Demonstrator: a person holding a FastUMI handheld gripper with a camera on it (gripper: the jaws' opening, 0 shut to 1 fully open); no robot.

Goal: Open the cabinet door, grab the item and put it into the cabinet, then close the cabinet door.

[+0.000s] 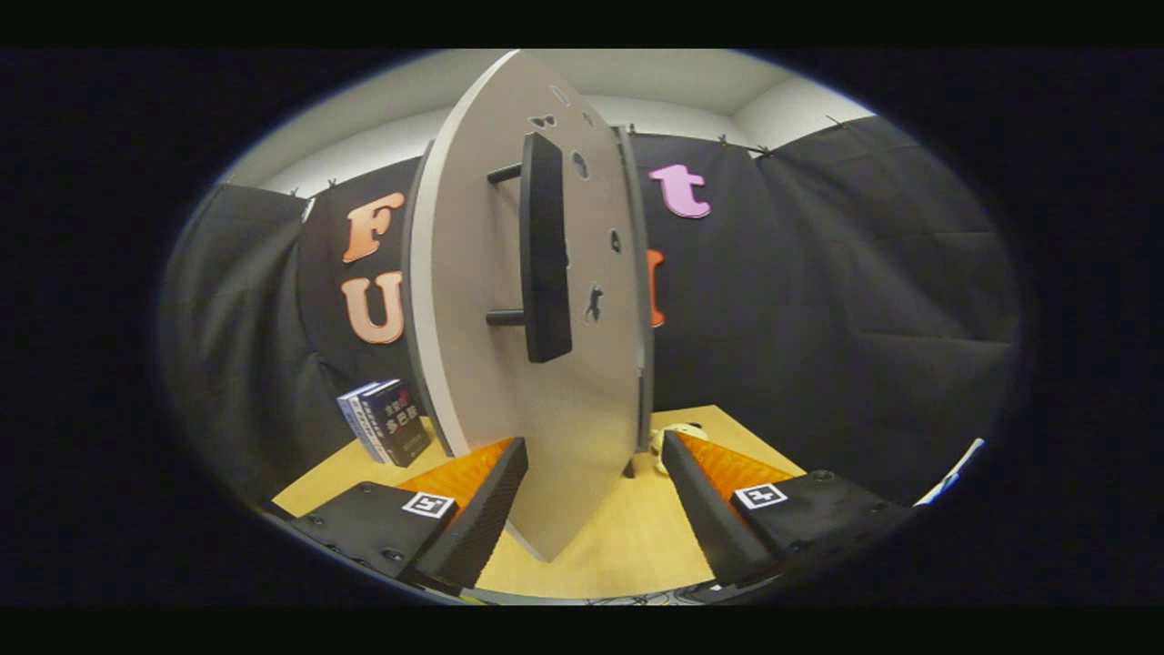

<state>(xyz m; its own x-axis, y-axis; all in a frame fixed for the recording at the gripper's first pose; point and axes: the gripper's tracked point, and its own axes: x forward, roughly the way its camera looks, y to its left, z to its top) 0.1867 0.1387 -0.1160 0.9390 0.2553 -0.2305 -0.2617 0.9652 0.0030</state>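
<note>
My fingers (594,496) are spread apart, pressing on nothing, with the lower corner of the swung-out cabinet door (509,300) standing edge-on between them over the wooden counter (627,546). I judge I keep them wide so they straddle the panel and can steer it by its edge or reach its dark bar handle (546,246) above. The item I take to be mine to store, a small pale thing (675,437) I cannot make out, lies just past my right finger behind the door, while a stack of books (386,420) leans at the counter's far left edge.
</note>
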